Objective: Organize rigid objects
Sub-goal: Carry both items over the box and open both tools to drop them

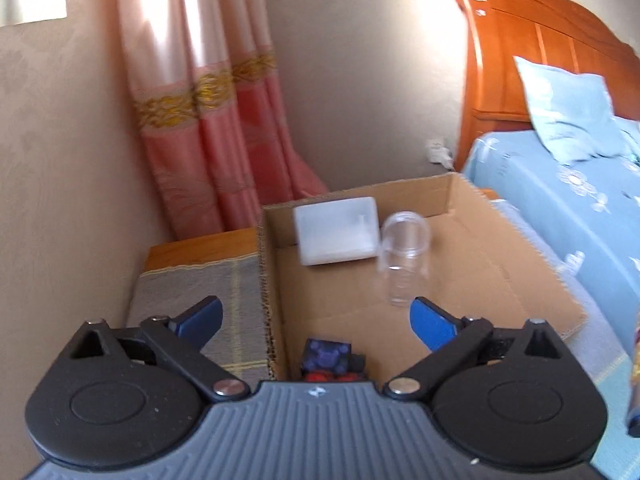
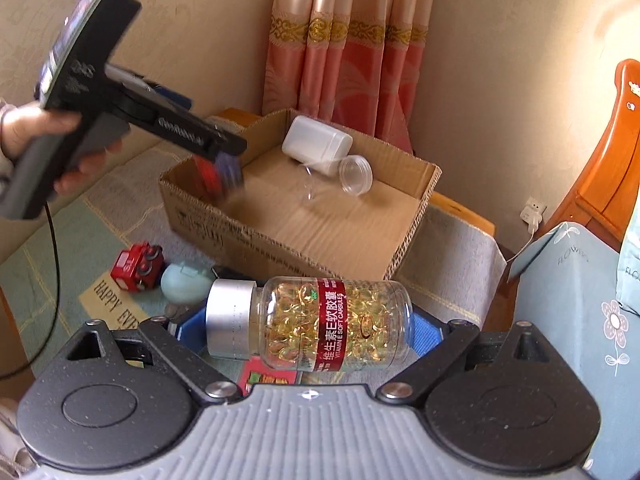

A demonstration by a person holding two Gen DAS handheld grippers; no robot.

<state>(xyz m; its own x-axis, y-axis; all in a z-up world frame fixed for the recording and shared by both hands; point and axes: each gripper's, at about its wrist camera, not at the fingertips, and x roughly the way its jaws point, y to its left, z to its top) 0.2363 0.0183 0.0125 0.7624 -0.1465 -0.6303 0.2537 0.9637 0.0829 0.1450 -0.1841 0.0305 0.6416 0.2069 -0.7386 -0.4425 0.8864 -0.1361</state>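
Note:
An open cardboard box (image 1: pixel 460 196) (image 2: pixel 280 248) stands on a cloth-covered stand. Inside lie a white plastic container (image 1: pixel 338 230) (image 2: pixel 316 144) and a clear jar (image 1: pixel 404 256) (image 2: pixel 352 174) on its side. My left gripper (image 1: pixel 316 308) (image 2: pixel 224 160) is above the box's near corner, open, its blue pads wide apart. A blue and red toy (image 1: pixel 328 358) (image 2: pixel 216 178) shows below them, blurred and touching neither pad. My right gripper (image 2: pixel 308 324) is shut on a clear bottle of yellow capsules (image 2: pixel 320 324) with a silver cap, held lengthwise.
A red toy car (image 2: pixel 136 266) and a pale green egg-shaped thing (image 2: pixel 186 282) lie on the cloth (image 2: pixel 60 248) in front of the box. A bed with blue bedding (image 1: pixel 560 208) is on the right, a pink curtain (image 1: pixel 208 120) behind, a wall socket (image 2: pixel 532 212) beside the headboard.

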